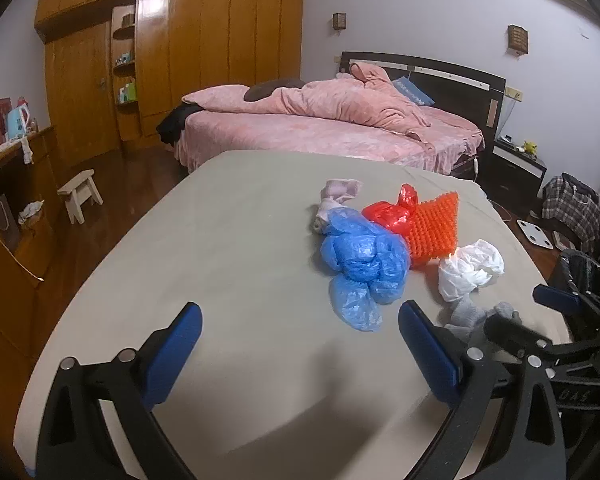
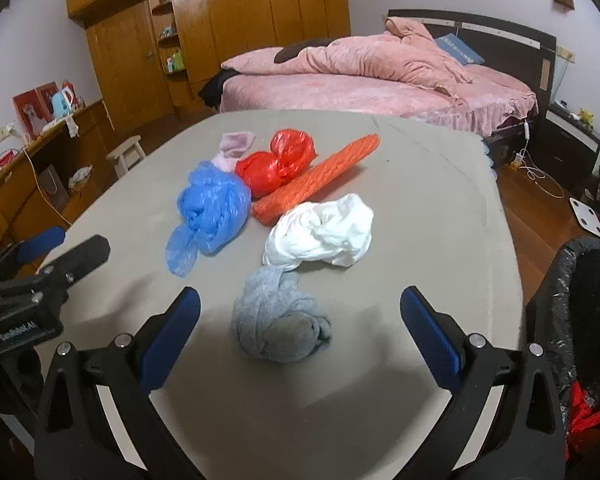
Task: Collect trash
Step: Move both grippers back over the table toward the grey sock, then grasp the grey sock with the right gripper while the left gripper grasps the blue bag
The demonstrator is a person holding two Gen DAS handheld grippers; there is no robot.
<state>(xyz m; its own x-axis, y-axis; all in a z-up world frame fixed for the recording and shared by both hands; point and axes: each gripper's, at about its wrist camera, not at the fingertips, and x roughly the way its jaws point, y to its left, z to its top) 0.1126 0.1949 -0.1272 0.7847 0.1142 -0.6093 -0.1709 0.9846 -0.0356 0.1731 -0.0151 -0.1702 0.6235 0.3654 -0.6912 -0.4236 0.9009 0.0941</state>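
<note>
Right wrist view: the right gripper point(image 2: 300, 320) hangs low over the table point(image 2: 440, 200), jaws spread wide and holding nothing, with a grey sock point(image 2: 280, 324) balled up on the cloth between the blue fingertips point(image 2: 180, 320). Beyond it lies a crumpled white bag point(image 2: 324, 232), touching the sock's far end. Left of that sits a wrinkled blue bag point(image 2: 210, 210), with an orange spiky mat point(image 2: 312, 178) behind and a knotted red bag point(image 2: 278, 162) against it. A pink sock point(image 2: 234, 148) lies farthest. A black-lined bin point(image 2: 588, 296) stands off the table's right edge. The left gripper point(image 1: 300, 340) is also spread and empty, over bare cloth near the blue bag point(image 1: 360, 264).
</note>
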